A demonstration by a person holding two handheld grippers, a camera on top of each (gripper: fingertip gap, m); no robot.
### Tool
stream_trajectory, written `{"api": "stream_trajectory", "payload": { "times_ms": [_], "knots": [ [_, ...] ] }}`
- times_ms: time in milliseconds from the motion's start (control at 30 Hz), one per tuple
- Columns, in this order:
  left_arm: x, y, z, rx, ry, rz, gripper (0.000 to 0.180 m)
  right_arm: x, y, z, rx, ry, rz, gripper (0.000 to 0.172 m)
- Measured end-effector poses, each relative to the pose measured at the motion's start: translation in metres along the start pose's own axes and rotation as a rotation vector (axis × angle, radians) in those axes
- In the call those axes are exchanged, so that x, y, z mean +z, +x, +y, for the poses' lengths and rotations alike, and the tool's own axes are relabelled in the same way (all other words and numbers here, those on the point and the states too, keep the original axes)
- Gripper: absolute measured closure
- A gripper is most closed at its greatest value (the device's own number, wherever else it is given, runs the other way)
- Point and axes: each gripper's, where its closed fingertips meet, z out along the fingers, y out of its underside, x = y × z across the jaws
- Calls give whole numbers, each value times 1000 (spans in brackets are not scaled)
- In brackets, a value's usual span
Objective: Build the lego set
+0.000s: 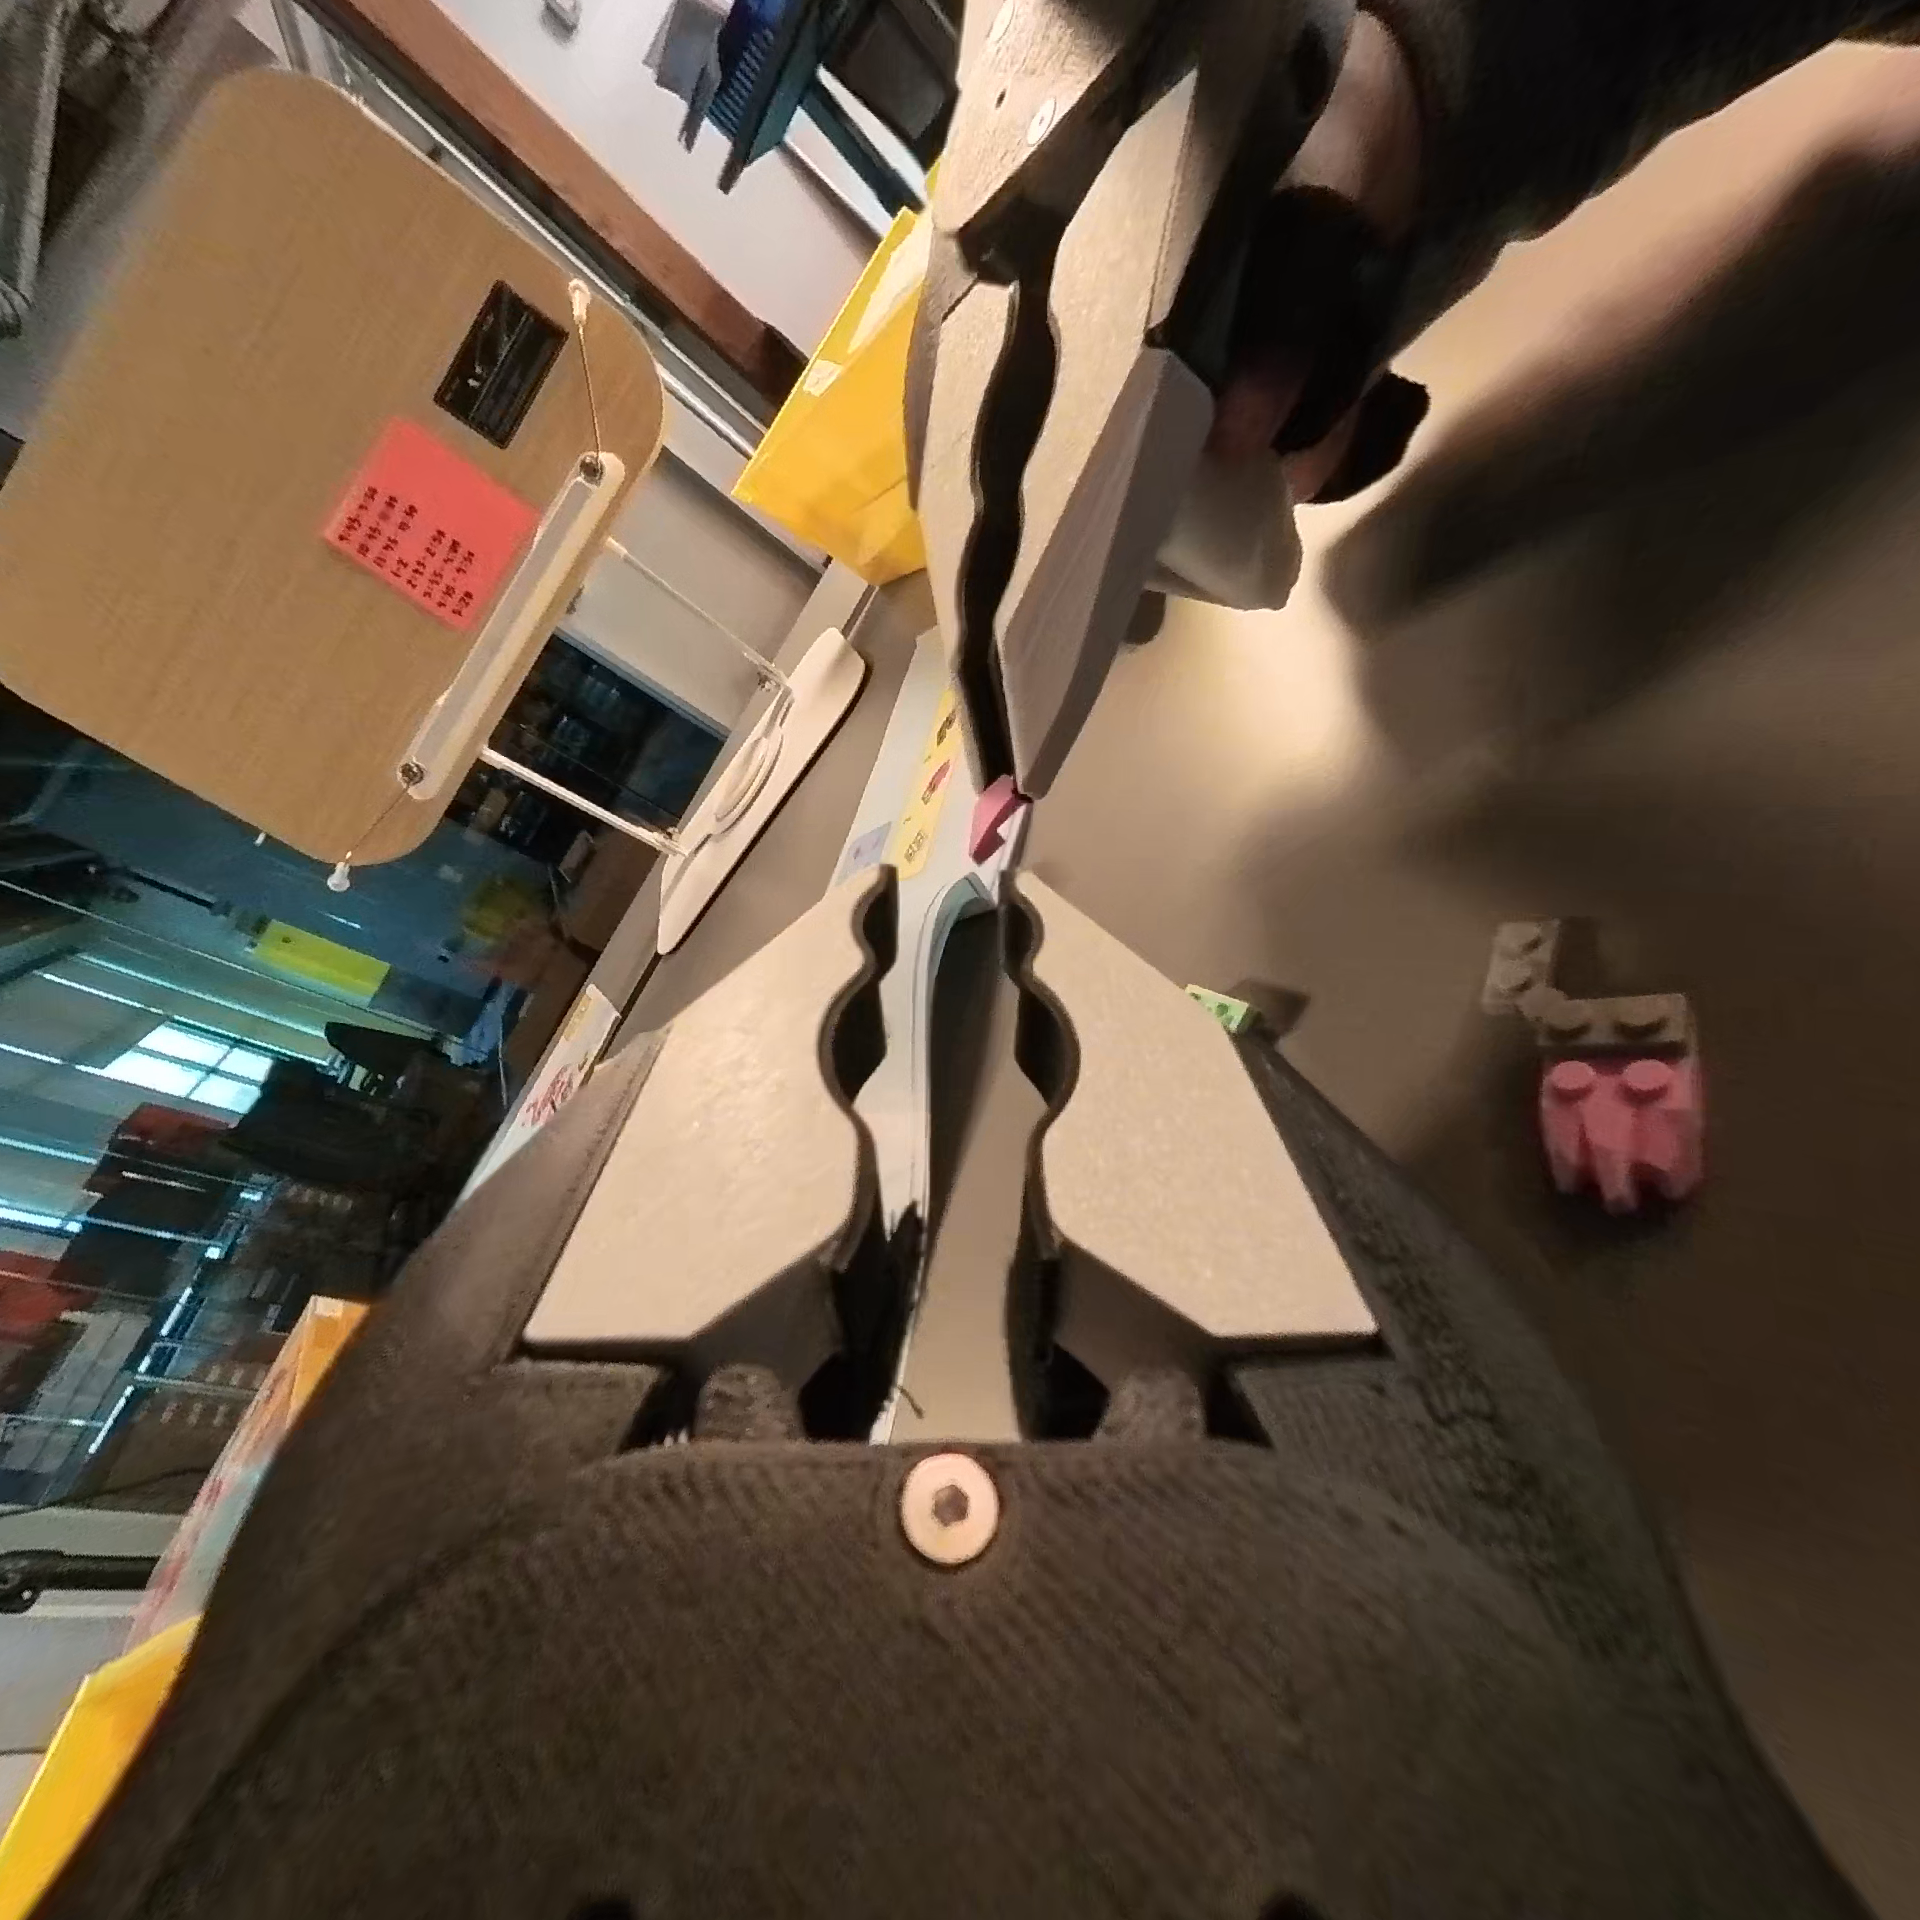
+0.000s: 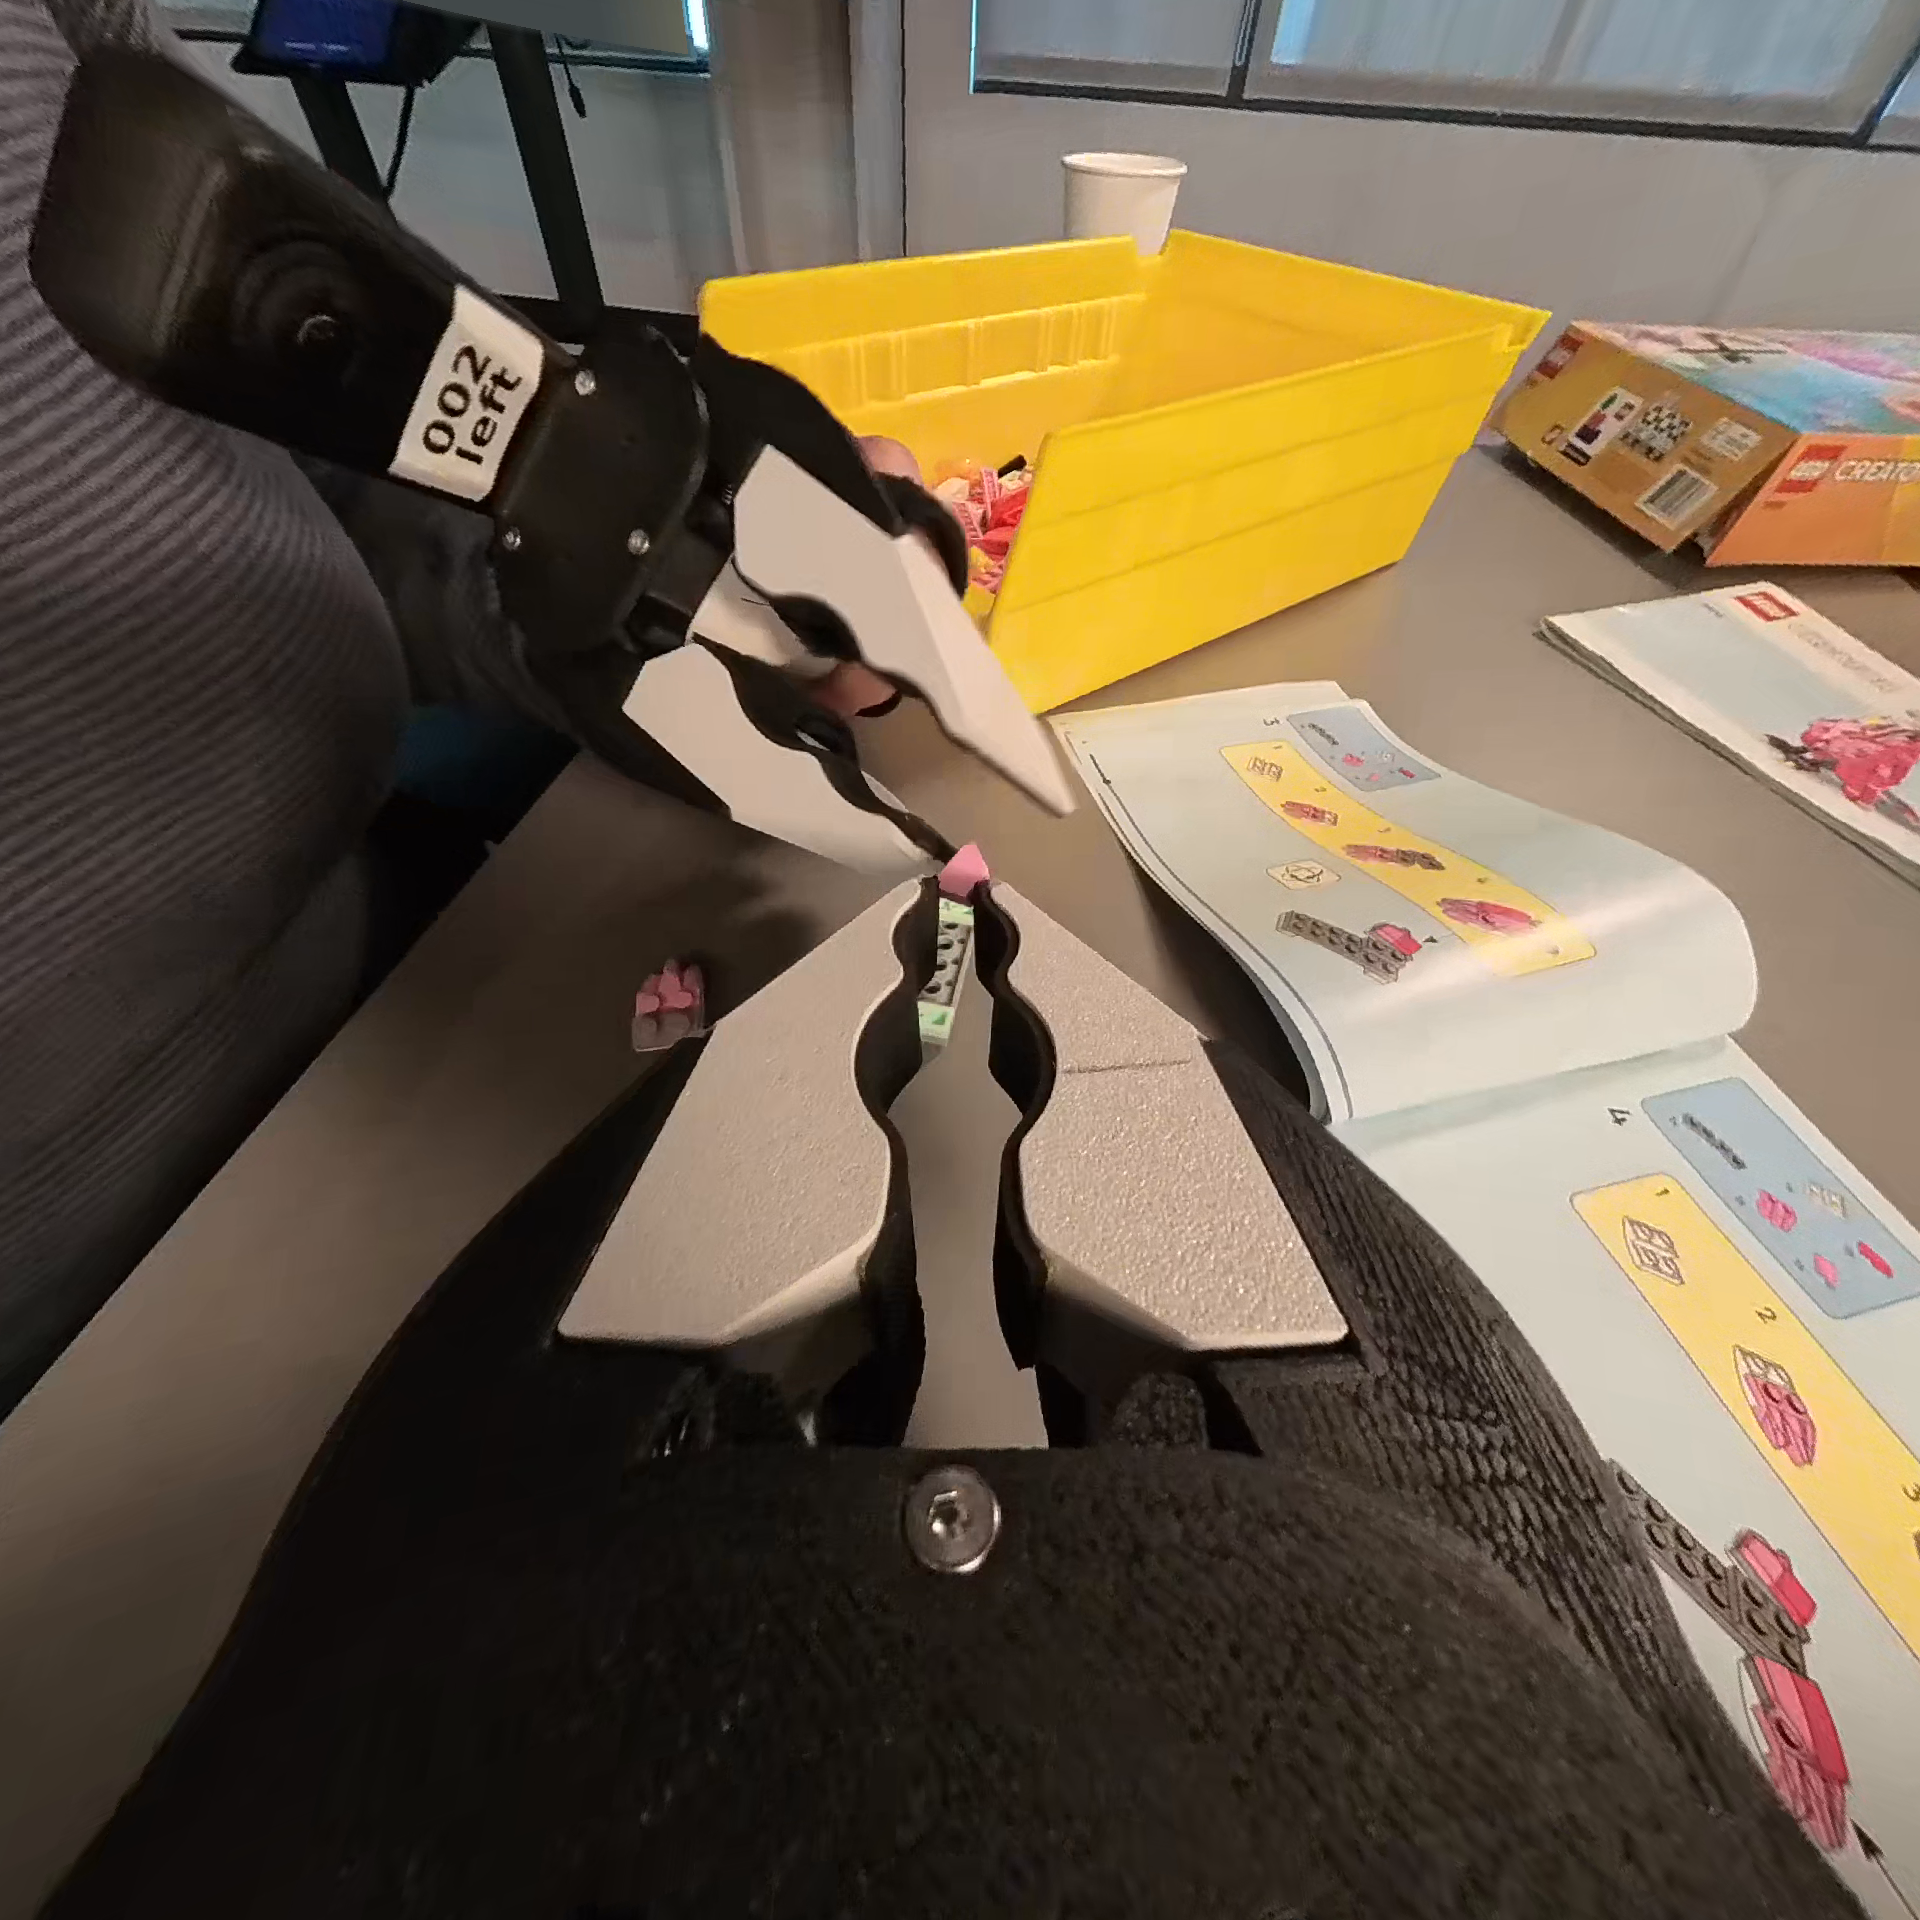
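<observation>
My right gripper point(image 2: 956, 891) is shut on a small pink brick point(image 2: 961, 868) at its fingertips, just above the grey table point(image 2: 520, 1091). The left wrist view shows the same grasp point(image 1: 1006, 792) on the pink brick point(image 1: 992, 821). My left gripper point(image 1: 948, 883) is open and empty. In the right wrist view point(image 2: 987, 826) its lower fingertip point(image 2: 928, 852) is right beside the pink brick and the other stands apart. A grey and light green brick point(image 2: 945, 977) lies on the table under my right fingers. A pink and grey brick assembly point(image 2: 670, 1003) lies to the left.
A yellow bin point(image 2: 1195, 468) with loose bricks stands behind, with a paper cup point(image 2: 1122, 203) beyond it. An open instruction booklet point(image 2: 1403, 883) lies to the right, then a second booklet point(image 2: 1766, 707) and a cardboard box point(image 2: 1714, 436). A person's striped sleeve point(image 2: 156, 727) is at the left.
</observation>
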Motion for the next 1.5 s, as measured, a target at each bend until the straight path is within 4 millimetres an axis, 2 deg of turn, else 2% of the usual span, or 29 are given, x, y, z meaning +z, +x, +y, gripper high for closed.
{"api": "stream_trajectory", "payload": {
  "times_ms": [333, 733, 933, 1000, 1133, 1333, 1500],
  "knots": [
    [-1, 5, -4, 112, 15, -8, 177, 0, -3, 0, 13, -5, -17, 168],
    [-2, 4, -4, 185, -2, -52, 179, 1, 0, 3, 26, -14, -4, 168],
    [-3, 5, -4, 212, -10, -59, 180, 0, 5, 6, 28, -24, 23, 169],
    [-6, 5, -9, 215, 22, -52, 180, -2, 13, 12, 20, -49, 71, 172],
    [-4, 8, -6, 222, 0, -43, 180, -6, 13, 7, 43, -9, 60, 172],
    [-4, 8, -4, 218, -6, -35, 180, -5, 16, 10, 42, -25, 77, 172],
    [0, 11, -2, 230, -26, -23, 180, -9, 31, 8, 30, -1, 172, 172]
  ]
}}
